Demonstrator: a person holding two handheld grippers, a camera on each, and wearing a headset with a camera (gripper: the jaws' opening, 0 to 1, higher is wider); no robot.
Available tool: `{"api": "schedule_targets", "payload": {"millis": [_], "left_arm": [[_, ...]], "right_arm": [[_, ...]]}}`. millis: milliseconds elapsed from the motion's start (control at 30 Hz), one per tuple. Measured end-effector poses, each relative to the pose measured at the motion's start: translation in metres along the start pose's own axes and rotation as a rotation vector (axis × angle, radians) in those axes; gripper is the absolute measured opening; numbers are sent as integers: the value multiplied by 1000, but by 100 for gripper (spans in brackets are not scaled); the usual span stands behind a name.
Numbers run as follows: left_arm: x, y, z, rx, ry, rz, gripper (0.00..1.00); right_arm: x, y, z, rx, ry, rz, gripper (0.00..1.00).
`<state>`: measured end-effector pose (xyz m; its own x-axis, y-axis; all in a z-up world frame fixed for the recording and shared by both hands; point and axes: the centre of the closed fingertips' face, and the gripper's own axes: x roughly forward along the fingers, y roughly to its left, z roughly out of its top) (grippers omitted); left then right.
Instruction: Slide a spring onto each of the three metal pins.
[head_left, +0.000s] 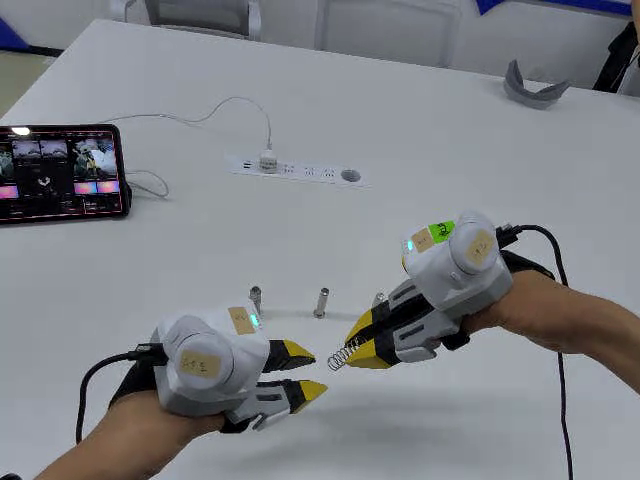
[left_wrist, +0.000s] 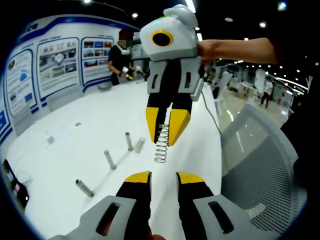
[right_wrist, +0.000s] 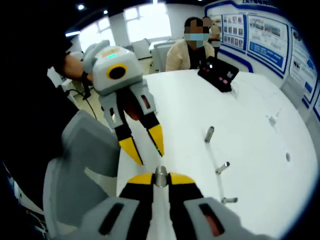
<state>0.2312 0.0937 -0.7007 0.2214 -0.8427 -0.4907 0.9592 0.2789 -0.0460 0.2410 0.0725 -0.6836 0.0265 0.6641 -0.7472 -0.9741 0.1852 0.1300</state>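
1. Right gripper view: the right gripper (right_wrist: 159, 179) has its yellow jaws pinched narrow on one end of the spring (right_wrist: 160, 175), whose round end sits between the tips.
2. In the left gripper view the rest of the spring hangs free below those jaws, its coils stretched toward the left gripper (left_wrist: 164, 177).
3. The left gripper faces the spring from just beside it, jaws spread with a clear gap and nothing between them; its tips do not touch the spring.
4. In the head view the three metal pins stand upright on the white table (head_left: 400, 130), in a row just beyond the spring.
5. The middle pin (head_left: 321, 302) is nearest the spring and bare. The left pin (head_left: 256, 298) stands farther from the spring, behind the left gripper's body, also bare.
6. The third pin (head_left: 378, 298) is on the spring's other side, partly hidden by the right gripper; I cannot tell whether it carries anything.
7. Well beyond the spring lies a white power strip (head_left: 295, 170), with a lit tablet (head_left: 60, 172) farther off to the left.
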Motion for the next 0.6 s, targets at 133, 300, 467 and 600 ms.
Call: {"api": "schedule_targets", "payload": {"millis": [133, 300, 467, 600], "left_arm": [[-3, 3, -4, -11, 4, 13, 23], [-6, 10, -9, -31, 10, 38, 27], [-10, 16, -12, -47, 8, 58, 29], [-14, 23, -17, -69, 12, 83, 33]], "right_arm": [[-3, -4, -5, 10, 6, -15, 12], [-6, -9, -10, 24, 12, -27, 12], [-9, -14, -15, 33, 24, -45, 12], [-10, -20, -18, 45, 30, -61, 12]]}}
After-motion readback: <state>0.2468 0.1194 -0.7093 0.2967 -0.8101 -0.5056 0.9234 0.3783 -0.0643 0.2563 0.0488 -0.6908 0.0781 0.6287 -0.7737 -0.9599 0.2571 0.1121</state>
